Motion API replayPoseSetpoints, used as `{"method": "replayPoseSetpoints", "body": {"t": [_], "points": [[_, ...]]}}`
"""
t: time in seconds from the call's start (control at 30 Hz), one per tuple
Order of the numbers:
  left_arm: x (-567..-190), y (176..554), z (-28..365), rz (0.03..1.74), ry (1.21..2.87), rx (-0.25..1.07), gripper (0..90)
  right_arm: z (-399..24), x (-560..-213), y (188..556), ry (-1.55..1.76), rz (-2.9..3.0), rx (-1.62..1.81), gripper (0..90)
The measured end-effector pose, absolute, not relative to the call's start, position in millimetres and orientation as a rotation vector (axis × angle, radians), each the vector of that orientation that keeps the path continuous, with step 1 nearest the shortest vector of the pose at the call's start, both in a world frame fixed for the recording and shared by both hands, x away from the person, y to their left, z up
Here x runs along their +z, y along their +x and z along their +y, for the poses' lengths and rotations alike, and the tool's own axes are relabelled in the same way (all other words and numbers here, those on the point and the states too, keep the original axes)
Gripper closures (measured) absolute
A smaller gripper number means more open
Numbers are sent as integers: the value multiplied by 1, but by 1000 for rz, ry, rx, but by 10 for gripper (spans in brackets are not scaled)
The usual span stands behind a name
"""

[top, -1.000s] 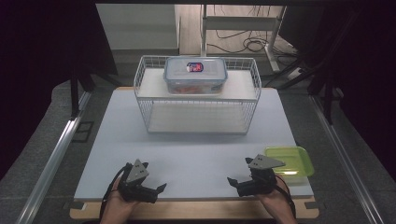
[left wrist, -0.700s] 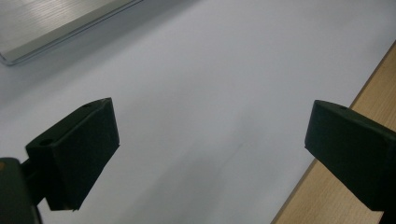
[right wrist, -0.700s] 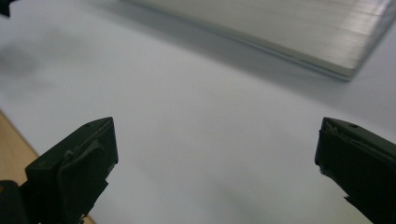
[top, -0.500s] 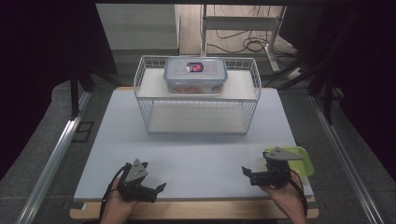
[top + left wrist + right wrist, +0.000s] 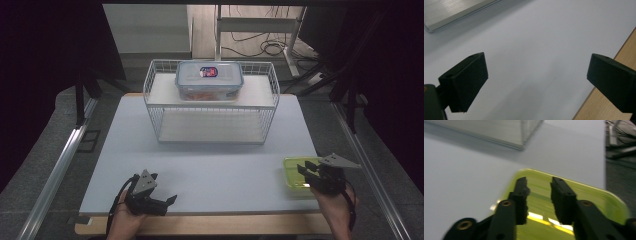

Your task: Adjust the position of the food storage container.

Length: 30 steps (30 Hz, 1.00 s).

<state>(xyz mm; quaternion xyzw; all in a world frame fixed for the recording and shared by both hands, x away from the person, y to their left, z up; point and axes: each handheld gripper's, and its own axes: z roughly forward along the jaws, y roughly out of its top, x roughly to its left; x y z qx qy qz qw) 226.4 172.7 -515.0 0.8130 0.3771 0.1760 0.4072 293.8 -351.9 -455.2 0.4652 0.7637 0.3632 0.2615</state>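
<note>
A flat yellow-green lid (image 5: 293, 176) lies at the table's front right. My right gripper (image 5: 306, 169) hovers over it, and in the right gripper view the lid (image 5: 586, 193) spreads under the right gripper (image 5: 539, 181). Its jaws have just been closing and now stand a narrow gap apart with nothing between them. At the front left my left gripper (image 5: 165, 187) rests low over the bare white table (image 5: 210, 160); the left gripper view shows this left gripper (image 5: 536, 75) wide open and holding nothing.
A white wire rack (image 5: 210, 127) stands at the back middle, with a clear food box with a blue-rimmed lid (image 5: 209, 80) on its top shelf. The rack's base (image 5: 499, 135) lies ahead of the right gripper. A wooden strip (image 5: 627, 46) edges the table's front.
The right hand has moved right, from the table's front onto the green lid, and its jaws have gone from wide to narrow. The left hand has kept still.
</note>
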Motion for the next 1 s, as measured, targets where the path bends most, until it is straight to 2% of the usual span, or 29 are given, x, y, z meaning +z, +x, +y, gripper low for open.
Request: {"method": "replayPoseSetpoints", "body": {"t": [0.1,0.17,0.6,0.73,1.0], "points": [[-514,227,173,952,2046,446,35,-373,-457,295,1335,2036,937,849],[-515,227,173,954,2045,444,35,-386,-460,295,1385,2009,919,892],[-516,228,173,951,2053,430,36,-434,-475,298,1520,1875,773,894],[-516,228,172,953,2057,425,36,-436,-485,302,1543,1895,771,894],[-516,228,172,952,2058,425,36,-423,-484,303,1534,1948,788,894]]}}
